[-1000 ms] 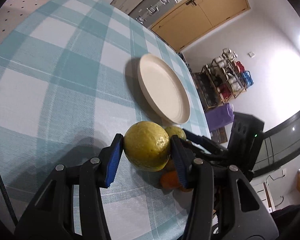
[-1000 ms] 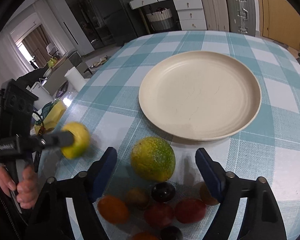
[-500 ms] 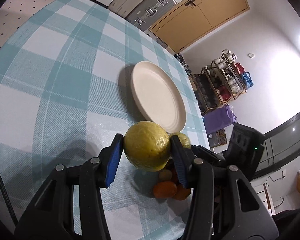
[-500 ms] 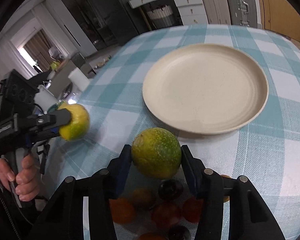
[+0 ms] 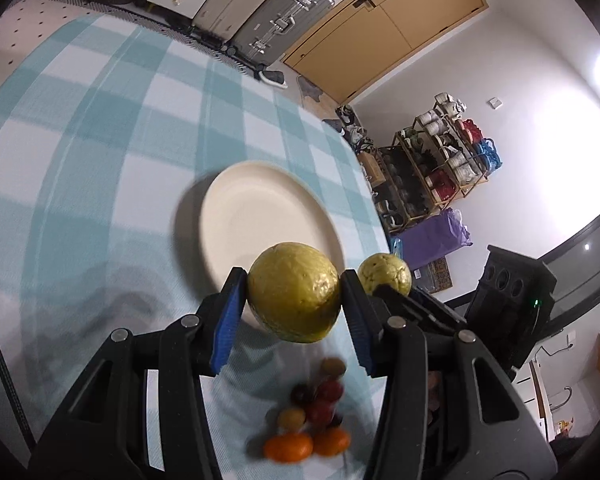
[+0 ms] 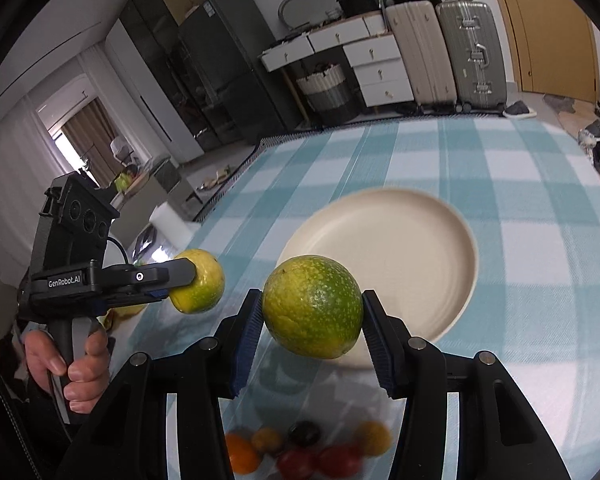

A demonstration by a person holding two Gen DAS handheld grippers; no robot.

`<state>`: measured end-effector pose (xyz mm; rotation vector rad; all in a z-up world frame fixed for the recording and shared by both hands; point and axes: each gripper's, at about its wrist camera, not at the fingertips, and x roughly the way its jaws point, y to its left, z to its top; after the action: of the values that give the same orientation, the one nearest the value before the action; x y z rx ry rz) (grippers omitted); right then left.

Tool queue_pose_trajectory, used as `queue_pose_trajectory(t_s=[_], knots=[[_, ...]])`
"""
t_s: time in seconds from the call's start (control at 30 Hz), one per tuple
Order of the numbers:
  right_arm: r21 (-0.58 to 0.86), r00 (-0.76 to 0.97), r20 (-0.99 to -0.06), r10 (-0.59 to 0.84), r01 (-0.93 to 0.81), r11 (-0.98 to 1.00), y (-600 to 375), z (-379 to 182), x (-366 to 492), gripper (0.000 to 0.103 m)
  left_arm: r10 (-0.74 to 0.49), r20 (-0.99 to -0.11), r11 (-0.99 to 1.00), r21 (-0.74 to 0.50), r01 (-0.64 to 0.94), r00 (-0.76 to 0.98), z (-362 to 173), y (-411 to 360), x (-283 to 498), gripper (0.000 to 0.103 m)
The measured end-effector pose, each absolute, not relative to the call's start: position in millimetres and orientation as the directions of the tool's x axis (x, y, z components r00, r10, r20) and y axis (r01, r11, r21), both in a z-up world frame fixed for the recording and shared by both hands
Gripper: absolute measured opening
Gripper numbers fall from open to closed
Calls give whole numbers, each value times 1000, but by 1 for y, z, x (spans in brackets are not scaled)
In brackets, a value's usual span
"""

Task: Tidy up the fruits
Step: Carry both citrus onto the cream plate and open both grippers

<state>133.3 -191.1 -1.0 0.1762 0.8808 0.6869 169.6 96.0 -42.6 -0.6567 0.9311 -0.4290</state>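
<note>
Yellow-green and rough-skinned, a round fruit [image 5: 293,297] sits pinched between the two blue pads of the left gripper [image 5: 292,312], held clear above the tabletop. The same fruit appears in the right wrist view [image 6: 198,281], clamped at the end of the left gripper [image 6: 182,280], whose handle a hand [image 6: 74,364] grips at the left side of the table. A second, greener fruit with pale speckles [image 6: 312,306] is squeezed between the pads of the right gripper [image 6: 310,334], also lifted off the cloth; from the left wrist view this fruit [image 5: 385,273] shows just to the right of the first one.

Below both fruits, near the table's near edge, lies a loose cluster of small fruits [image 6: 300,446]: orange, yellow, red and dark ones, blurred in both views [image 5: 314,408]. They rest on the checked cloth, close together, some touching.

Beyond the held fruits a cream plate [image 6: 432,216] lies flat on the teal-and-white checked tablecloth [image 6: 540,184], toward the middle of the tabletop, with nothing on it. In the left wrist view the plate [image 5: 236,216] sits just behind the pinched fruit.

Past the far edge of the table stand suitcases [image 6: 470,56], white drawers [image 6: 376,68] and a wooden door [image 5: 388,28]. A shelf rack with jars [image 5: 440,164] lines the wall to the right.
</note>
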Motion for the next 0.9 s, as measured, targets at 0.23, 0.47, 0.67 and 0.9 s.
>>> queue_pose_trajectory(t_s=[0.23, 0.47, 0.67, 0.9], knots=[[381, 477, -641, 601, -482, 789, -197, 1, 176, 50, -599, -606, 741, -668, 74, 524, -40, 69, 233, 45], [280, 504, -684, 528, -486, 828, -183, -17, 210, 50, -589, -640, 752, -658, 43, 494, -59, 54, 283, 45], [303, 482, -707, 518, -455, 837, -182, -43, 235, 50, -565, -673, 769, -640, 7, 478, -80, 49, 311, 45], [323, 454, -727, 516, -437, 839, -184, -61, 250, 50, -556, -696, 782, -624, 2, 455, -99, 38, 331, 45]])
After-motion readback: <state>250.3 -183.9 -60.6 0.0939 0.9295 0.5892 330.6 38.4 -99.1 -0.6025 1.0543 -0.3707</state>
